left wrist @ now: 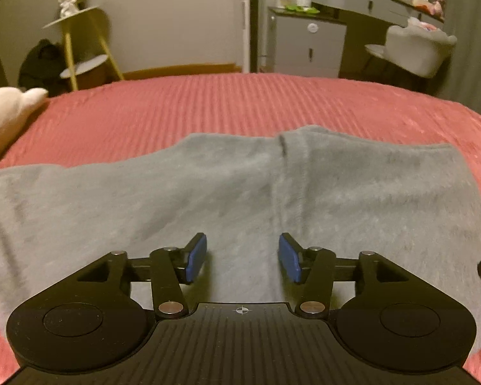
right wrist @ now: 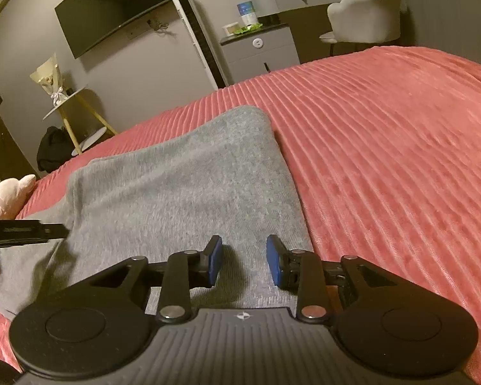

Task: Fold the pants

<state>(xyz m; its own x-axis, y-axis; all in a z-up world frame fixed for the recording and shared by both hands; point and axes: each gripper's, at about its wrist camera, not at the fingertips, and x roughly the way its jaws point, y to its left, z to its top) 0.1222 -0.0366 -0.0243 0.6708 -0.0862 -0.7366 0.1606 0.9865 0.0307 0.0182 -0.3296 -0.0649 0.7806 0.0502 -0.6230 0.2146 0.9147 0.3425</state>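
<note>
Pants (left wrist: 240,192), grey fleece, lie spread flat on the red ribbed bedspread (left wrist: 240,106), w/ a stitched seam running up the middle in the left wrist view. We've got the left gripper (left wrist: 242,258) low over the cloth near that seam, jaws spread wide, blue pads (left wrist: 196,256) apart & nothing btw them. Right gripper (right wrist: 243,260) is over the fabric close to its right-hand edge, jaws also well apart, empty.

Risks as we see them: fleece looks thick & soft, so closing on it may grab only the top layer, and the fold would then drag the lower layer crooked. Left gripper sits mid-panel, not at an edge, so a pinch there would prob bunch the cloth rather than lift a clean line. Ribbed spread could cling & pull the pants askew. If both sides don't rise together, we'd get a skewed crease.
</note>
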